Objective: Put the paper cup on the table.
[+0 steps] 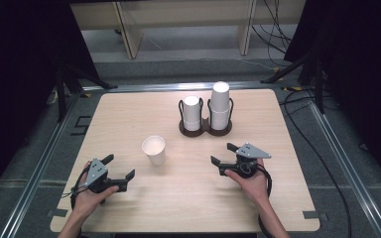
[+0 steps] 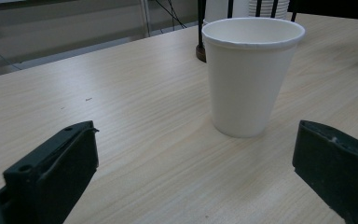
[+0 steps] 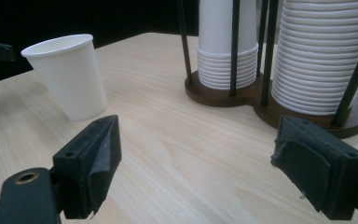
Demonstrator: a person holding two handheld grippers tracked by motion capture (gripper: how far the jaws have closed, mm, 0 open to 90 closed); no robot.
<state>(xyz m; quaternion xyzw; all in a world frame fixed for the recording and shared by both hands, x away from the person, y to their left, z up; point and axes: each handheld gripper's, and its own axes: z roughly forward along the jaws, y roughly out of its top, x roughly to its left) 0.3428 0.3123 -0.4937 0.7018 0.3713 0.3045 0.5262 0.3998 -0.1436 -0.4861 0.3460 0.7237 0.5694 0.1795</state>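
Tabletop (image 1: 129, 119) bears cup (image 1: 154, 149), stacked holder (image 1: 206, 126) behind; both tools (image 1: 120, 167) (image 1: 223, 153) gape wide, empty.

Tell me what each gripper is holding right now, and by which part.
Nothing is held. The left gripper and right gripper are both open with empty jaws, resting on the table, apart from the single paper cup.

— How many loose cups stand on the pale wooden table (image 1: 129, 208)?

— One: a single white paper cup (image 1: 154, 150), upright, near the middle.

— And the stacks?

— Two stacks of white paper cups, a shorter left stack (image 1: 192, 113) and a taller right stack (image 1: 220, 105), both in one dark wooden twin-ring cup holder (image 1: 205, 129) at the far side.

— Tools?

— Two black two-jaw grippers: a left gripper (image 1: 118, 166) and a right gripper (image 1: 223, 153), each held in one hand.
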